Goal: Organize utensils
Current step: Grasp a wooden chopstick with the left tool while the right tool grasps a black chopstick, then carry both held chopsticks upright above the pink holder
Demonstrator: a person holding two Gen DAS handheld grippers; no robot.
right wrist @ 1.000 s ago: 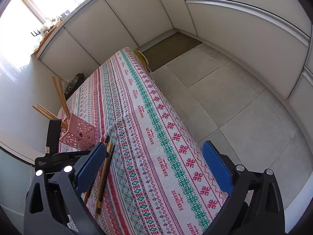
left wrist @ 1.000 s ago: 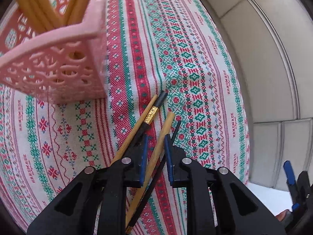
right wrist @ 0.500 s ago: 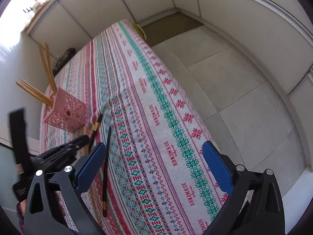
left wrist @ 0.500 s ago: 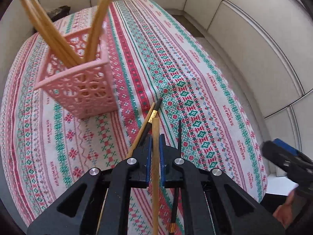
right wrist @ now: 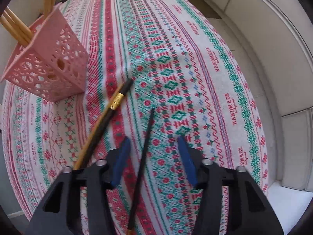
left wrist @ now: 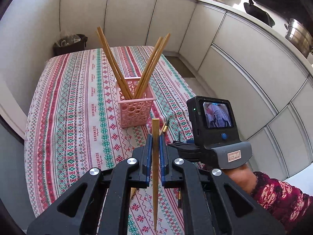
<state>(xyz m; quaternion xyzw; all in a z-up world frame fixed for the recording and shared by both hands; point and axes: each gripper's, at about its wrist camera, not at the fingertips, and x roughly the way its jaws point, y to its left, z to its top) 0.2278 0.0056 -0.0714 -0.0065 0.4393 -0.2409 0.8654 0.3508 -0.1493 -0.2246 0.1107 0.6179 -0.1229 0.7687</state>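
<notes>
My left gripper [left wrist: 155,139] is shut on a wooden chopstick [left wrist: 155,168] and holds it upright above the table. The pink lattice holder [left wrist: 135,109] stands beyond it with several wooden chopsticks [left wrist: 148,66] leaning inside; it also shows in the right wrist view [right wrist: 49,72]. My right gripper [right wrist: 152,143] is open, low over the cloth, with a thin black chopstick [right wrist: 143,154] lying between its fingers. A black chopstick with a gold band [right wrist: 115,101] and a wooden one [right wrist: 88,143] lie to its left.
The table is covered with a red and green patterned cloth [left wrist: 78,101]. The table's right edge [right wrist: 268,156] drops to the tiled floor. White cabinets [left wrist: 244,68] run along the right. A dark bin [left wrist: 70,43] stands behind the table.
My left gripper has shut on the wooden chopstick and lifted it up off the cloth. My right gripper has come down to the table and now straddles the thin black chopstick.
</notes>
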